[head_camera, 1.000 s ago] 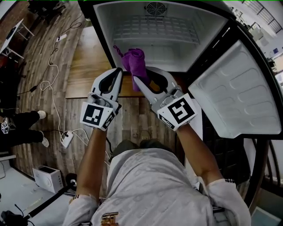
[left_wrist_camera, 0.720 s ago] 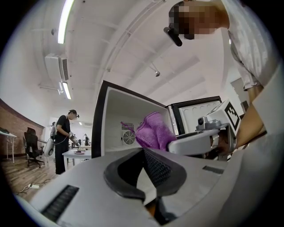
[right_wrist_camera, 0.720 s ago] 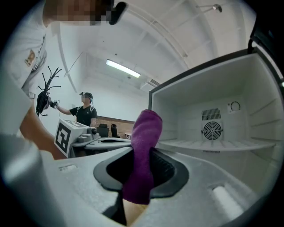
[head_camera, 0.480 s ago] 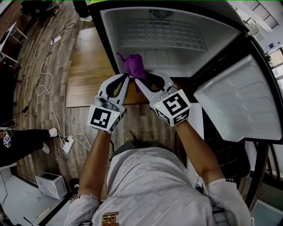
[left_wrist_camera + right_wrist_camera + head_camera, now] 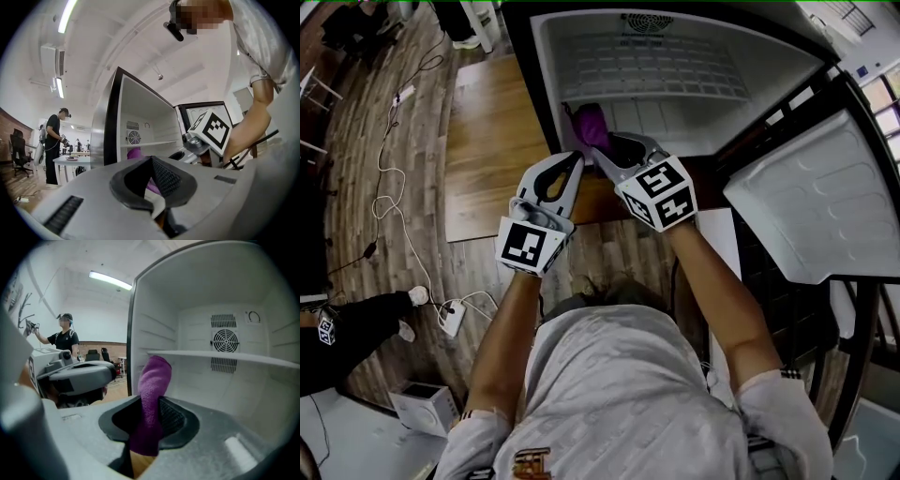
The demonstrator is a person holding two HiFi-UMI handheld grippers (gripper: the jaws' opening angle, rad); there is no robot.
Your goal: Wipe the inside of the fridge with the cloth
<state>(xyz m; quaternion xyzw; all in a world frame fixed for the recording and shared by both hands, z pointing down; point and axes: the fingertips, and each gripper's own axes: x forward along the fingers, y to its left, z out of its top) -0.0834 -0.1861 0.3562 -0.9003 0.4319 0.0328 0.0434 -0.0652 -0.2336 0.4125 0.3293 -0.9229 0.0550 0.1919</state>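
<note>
The purple cloth (image 5: 589, 123) (image 5: 151, 394) stands up from my right gripper (image 5: 600, 150) (image 5: 149, 405), which is shut on its lower part. The cloth's top sits just inside the open white fridge (image 5: 769, 103), close to its left wall (image 5: 154, 333). My left gripper (image 5: 577, 159) (image 5: 151, 160) hangs beside the right one, just left of the cloth, jaws shut with nothing between them. Through its jaws a bit of the cloth (image 5: 134, 152) shows. The fridge has a wire shelf (image 5: 661, 70) (image 5: 225, 357) and a round fan (image 5: 225, 340) on the back wall.
The fridge door (image 5: 811, 202) stands open at the right. A wooden board (image 5: 492, 141) lies left of the fridge. Cables (image 5: 394, 183) and a power strip (image 5: 450, 319) trail on the floor at the left. A person (image 5: 53, 140) stands at a table farther off.
Both grippers have moved forward and closer to the fridge. The cloth, earlier in front of the opening, now reaches inside by the left wall.
</note>
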